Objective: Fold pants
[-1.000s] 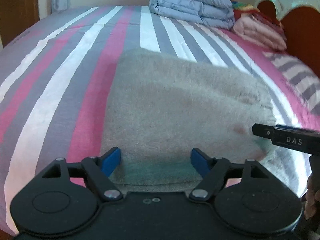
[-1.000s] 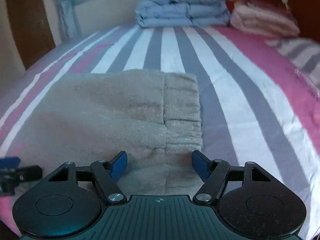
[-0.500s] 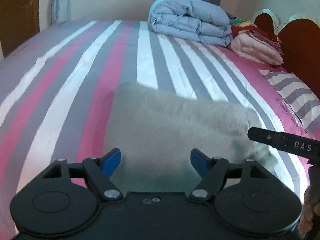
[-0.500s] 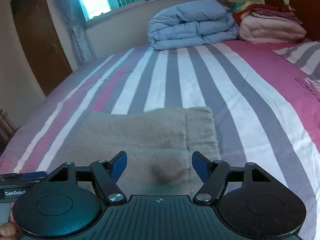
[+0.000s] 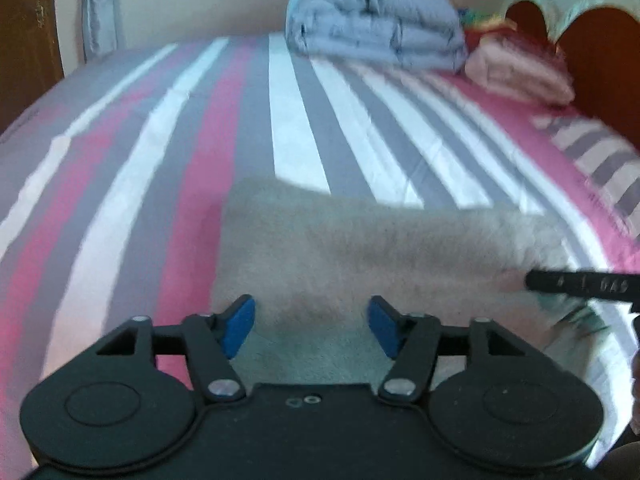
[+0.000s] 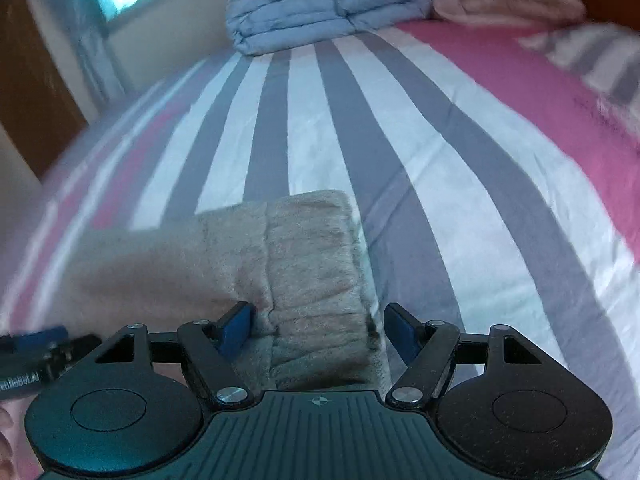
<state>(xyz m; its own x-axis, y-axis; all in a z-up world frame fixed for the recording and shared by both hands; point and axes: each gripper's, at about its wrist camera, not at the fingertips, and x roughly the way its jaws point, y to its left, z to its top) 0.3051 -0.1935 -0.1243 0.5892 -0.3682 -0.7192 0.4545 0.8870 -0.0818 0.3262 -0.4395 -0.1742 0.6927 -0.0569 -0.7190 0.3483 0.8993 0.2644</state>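
Observation:
Folded beige fleece pants (image 5: 380, 248) lie flat on the striped bed sheet (image 5: 296, 128). My left gripper (image 5: 312, 326) hovers over their near edge, blue pads wide apart, nothing gripped. At the right edge of the left wrist view, the right gripper's black finger (image 5: 580, 284) reaches over the pants' end. In the right wrist view, the pants' ribbed waistband (image 6: 316, 264) lies between and under the pads of my right gripper (image 6: 320, 330), which stands open. The left gripper (image 6: 36, 344) shows at the left edge there. Both pictures are blurred.
A folded blue duvet (image 5: 376, 24) and a pink folded blanket (image 5: 516, 68) sit at the far end of the bed. A striped pillow (image 5: 592, 148) lies by the wooden headboard (image 5: 600, 52) on the right. A brown door (image 5: 24, 40) stands at far left.
Both grippers have drawn back from the pants toward the near edge, so the pants look smaller. The right view has rolled and shifted right. The pants lie as before; the jaws keep their width.

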